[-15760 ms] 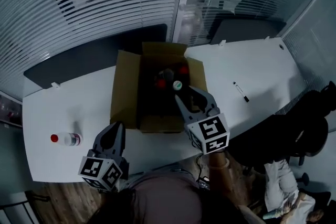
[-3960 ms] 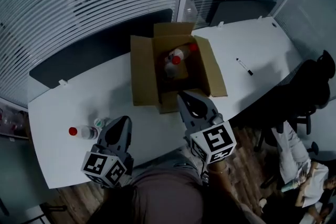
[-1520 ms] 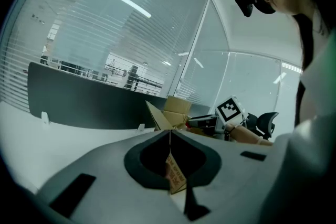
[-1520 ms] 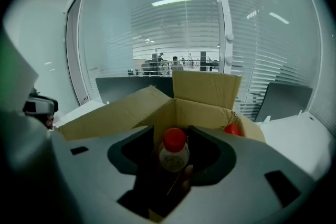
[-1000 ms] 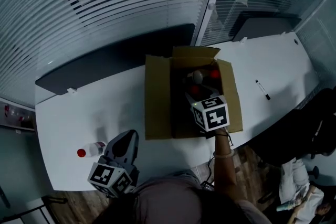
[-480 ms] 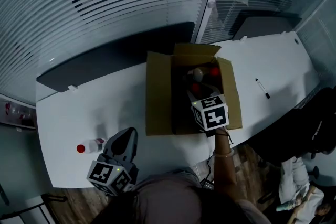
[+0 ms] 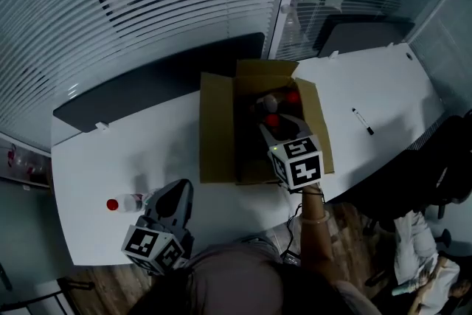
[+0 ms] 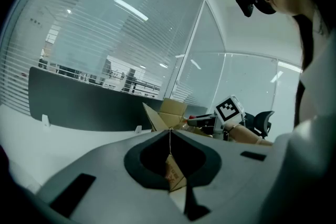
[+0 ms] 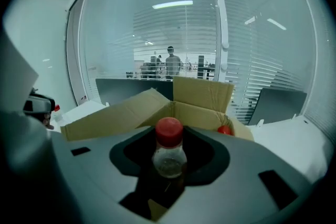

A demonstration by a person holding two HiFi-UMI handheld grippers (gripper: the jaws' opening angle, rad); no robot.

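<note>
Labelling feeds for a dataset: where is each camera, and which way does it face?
Head view: on the head, steeply down at table, cardboard box, left tool, right tool, forearm.
Left gripper view: on the left tool, along shut jaws toward the box; torso at right.
Right gripper view: on the right tool, along jaws gripping a red-capped bottle.
All share the box.

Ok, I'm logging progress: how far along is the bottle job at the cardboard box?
Done: one clear red-capped plastic bottle lies on the white table beside the left gripper. In hand: the right gripper grips a second red-capped bottle over the open brown cardboard box. Left: at least two more bottles show inside it.
</note>
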